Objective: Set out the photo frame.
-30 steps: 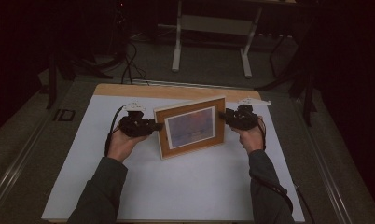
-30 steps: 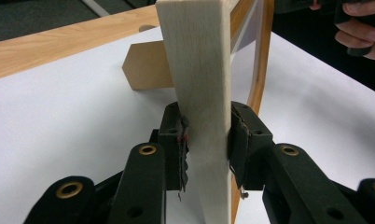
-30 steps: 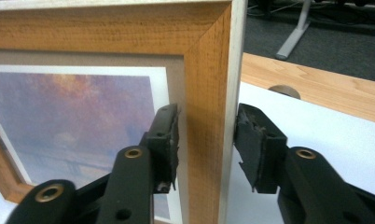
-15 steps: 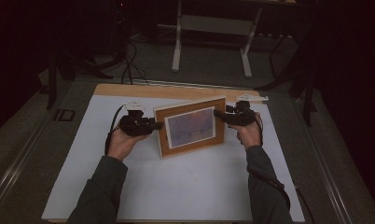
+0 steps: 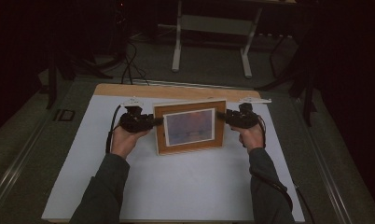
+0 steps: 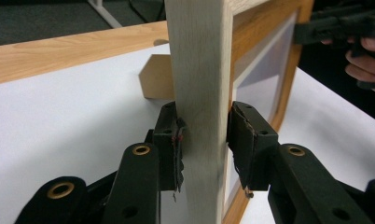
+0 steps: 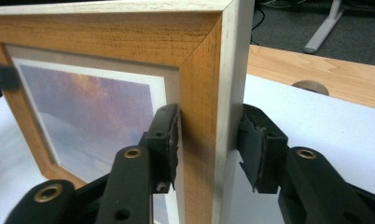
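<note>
A wooden picture frame (image 5: 190,126) with a purple-blue print stands upright on the white sheet (image 5: 176,186). My left gripper (image 5: 156,122) is at its left edge. In the left gripper view the pads (image 6: 169,140) sit against both faces of the frame's edge (image 6: 199,56). These jaws have just been opening a little with the frame between them. My right gripper (image 5: 220,115) is at the frame's right edge. There its jaws (image 7: 206,140) have just been closing around the frame's corner post (image 7: 199,70), pads at both faces.
The frame's tan back stand (image 6: 153,77) rests on the sheet behind it. A bare wooden table edge (image 5: 176,91) runs along the back. Dark floor with metal table legs (image 5: 176,46) lies beyond. White sheet spreads in front of the frame.
The frame now sits a little squarer to the camera. The right gripper reached slightly over the frame's edge half a second ago and is back at the right edge. The left hand barely moved.
</note>
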A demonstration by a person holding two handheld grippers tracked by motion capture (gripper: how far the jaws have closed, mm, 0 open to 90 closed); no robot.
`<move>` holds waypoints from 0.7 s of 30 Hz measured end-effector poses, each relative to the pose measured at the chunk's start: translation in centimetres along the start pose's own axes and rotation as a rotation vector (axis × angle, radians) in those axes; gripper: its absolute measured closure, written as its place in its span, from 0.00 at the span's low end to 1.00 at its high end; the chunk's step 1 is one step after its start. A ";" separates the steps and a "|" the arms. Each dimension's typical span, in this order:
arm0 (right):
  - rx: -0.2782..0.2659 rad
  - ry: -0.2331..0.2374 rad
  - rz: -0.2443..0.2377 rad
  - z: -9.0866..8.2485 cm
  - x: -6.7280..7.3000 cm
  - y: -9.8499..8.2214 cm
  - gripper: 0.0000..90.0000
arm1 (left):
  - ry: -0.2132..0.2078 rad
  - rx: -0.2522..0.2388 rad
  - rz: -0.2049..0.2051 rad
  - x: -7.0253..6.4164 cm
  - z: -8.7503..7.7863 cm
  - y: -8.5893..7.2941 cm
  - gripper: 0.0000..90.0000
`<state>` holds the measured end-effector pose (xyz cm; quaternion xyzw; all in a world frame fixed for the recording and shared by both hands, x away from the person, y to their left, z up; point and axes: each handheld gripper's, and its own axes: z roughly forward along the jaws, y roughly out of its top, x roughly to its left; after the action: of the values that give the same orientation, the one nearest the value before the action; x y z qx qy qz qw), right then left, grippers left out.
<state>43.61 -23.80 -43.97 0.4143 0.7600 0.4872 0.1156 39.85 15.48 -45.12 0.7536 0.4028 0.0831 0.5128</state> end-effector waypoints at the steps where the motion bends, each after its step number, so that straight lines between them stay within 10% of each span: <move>1: 0.003 -0.006 -0.003 -0.1 0.1 -0.1 0.67 | -0.001 -0.001 -0.001 0.1 0.1 0.0 0.73; 21: -0.007 -0.064 0.022 -2.0 2.2 -1.9 0.69 | -0.046 -0.017 -0.052 0.7 0.6 0.0 0.68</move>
<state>40.08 -23.82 -44.05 0.4377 0.7496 0.4775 0.1361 40.66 15.57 -45.56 0.7402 0.4094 0.0558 0.5304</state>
